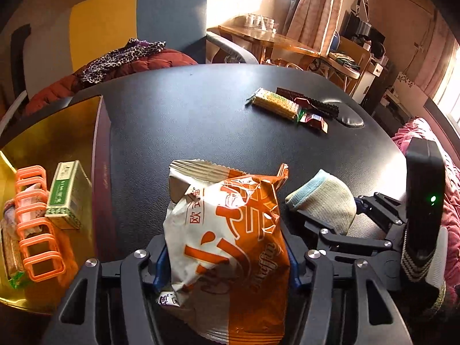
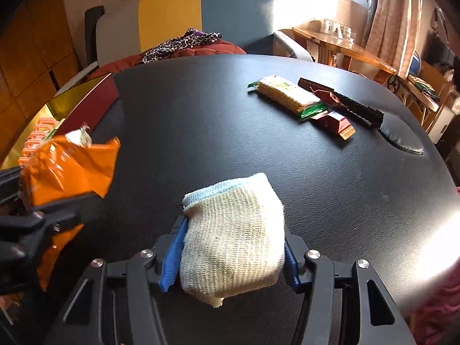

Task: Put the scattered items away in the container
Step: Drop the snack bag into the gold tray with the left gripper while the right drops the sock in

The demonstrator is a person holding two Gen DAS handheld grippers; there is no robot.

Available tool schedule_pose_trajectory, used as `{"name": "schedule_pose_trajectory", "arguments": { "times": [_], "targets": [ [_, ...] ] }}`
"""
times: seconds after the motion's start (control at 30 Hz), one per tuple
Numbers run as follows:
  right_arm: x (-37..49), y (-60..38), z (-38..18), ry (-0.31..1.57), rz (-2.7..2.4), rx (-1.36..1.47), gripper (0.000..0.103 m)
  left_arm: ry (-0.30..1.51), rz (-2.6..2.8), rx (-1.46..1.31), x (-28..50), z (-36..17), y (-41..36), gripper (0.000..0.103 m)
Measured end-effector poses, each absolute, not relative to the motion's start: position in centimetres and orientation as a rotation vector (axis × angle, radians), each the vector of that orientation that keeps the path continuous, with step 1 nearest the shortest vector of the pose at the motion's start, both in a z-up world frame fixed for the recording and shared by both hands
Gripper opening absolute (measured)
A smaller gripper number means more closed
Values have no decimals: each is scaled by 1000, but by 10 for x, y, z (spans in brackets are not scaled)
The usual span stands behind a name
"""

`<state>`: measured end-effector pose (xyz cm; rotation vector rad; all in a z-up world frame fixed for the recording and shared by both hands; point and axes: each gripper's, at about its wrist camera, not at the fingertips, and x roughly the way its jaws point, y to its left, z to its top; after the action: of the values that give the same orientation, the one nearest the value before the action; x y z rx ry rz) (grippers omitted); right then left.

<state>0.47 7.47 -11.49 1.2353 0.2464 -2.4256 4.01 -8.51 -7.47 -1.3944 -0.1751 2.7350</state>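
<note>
Gripping the orange-and-white snack bag (image 1: 227, 241) across its middle, the left gripper (image 1: 227, 261) has its blue pads pressed into both sides of the crinkled foil; the bag looks light, puffy and slick, so I judge a hold low on the body safer than one on the thin crimped seam, and a hard squeeze could crush what is inside. The right gripper (image 2: 231, 256) is closed on a folded knit cloth (image 2: 233, 238), cream with a pale blue edge, which looks soft and compliant; it should not slip easily but may sag or unfold from its free end. Both things hang just above the black table (image 1: 201, 120), to the right of the gold-lined container (image 1: 57, 132). The left wrist view shows inside the container: an orange plastic rack (image 1: 37, 224) and a green-and-white box (image 1: 67, 195) beside it. The right wrist view shows only the container's rim, but gives a clearer look at what lies far from the container: a cracker pack (image 2: 287, 95), a red wrapper (image 2: 333, 120) and a dark comb-like strip (image 2: 345, 100), close together.
</note>
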Motion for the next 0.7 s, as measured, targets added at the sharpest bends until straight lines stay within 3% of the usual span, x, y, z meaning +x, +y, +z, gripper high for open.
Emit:
{"name": "schedule_pose_trajectory", "arguments": {
  "times": [0.33, 0.7],
  "targets": [
    [8, 69, -117, 254, -2430, 1225, 59, -362, 3012, -1323, 73, -30, -200, 62],
    [9, 68, -118, 260, -2437, 1228, 59, -472, 3176, -1581, 76, -66, -322, 62]
  ]
}}
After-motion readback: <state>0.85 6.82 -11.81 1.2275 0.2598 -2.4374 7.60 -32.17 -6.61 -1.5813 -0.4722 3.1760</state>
